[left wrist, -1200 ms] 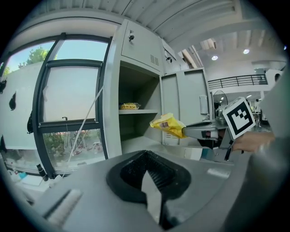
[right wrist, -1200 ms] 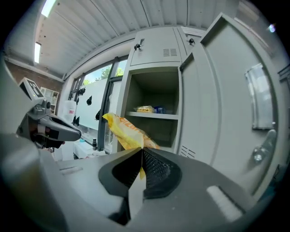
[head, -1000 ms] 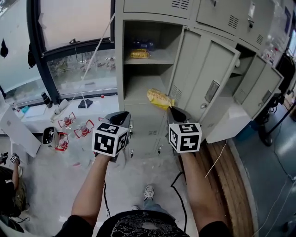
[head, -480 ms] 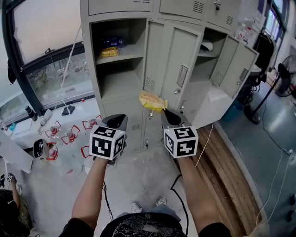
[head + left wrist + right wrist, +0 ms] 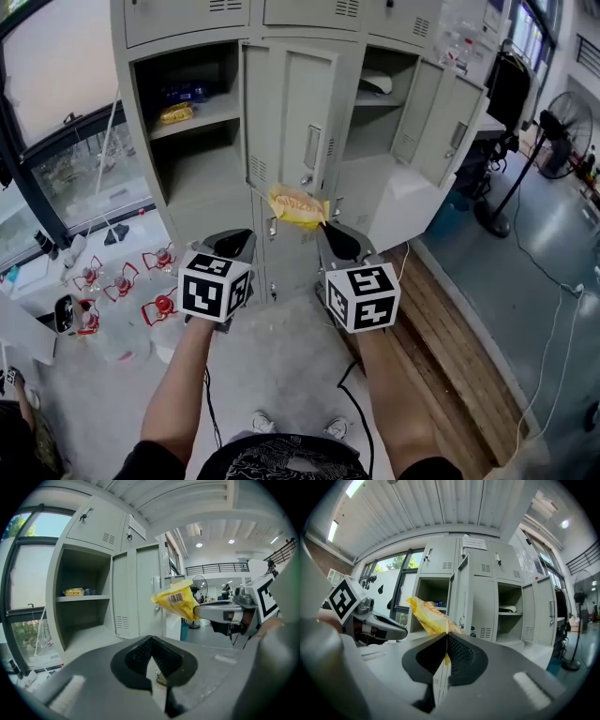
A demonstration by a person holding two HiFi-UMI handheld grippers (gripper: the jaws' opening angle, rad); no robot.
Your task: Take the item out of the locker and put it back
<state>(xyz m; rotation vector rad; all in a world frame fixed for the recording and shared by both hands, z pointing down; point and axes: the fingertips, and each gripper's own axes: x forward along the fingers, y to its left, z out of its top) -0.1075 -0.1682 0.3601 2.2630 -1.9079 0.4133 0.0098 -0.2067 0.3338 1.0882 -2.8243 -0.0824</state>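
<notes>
Pinching bag (image 5: 296,205) by thin corner in right gripper (image 5: 327,232), jaws clamped; left gripper (image 5: 235,243) jaws together, empty. Risk: film slipping out before locker (image 5: 202,173).

- packet (image 5: 298,206) at tip of right gripper (image 5: 326,230), in front of locker (image 5: 291,103) doors, outside every compartment
- left gripper (image 5: 234,246) just left of right gripper, apart from packet
- second packet (image 5: 176,114) on upper shelf (image 5: 214,109), leftmost open compartment
- fan (image 5: 561,122) far right of locker
</notes>
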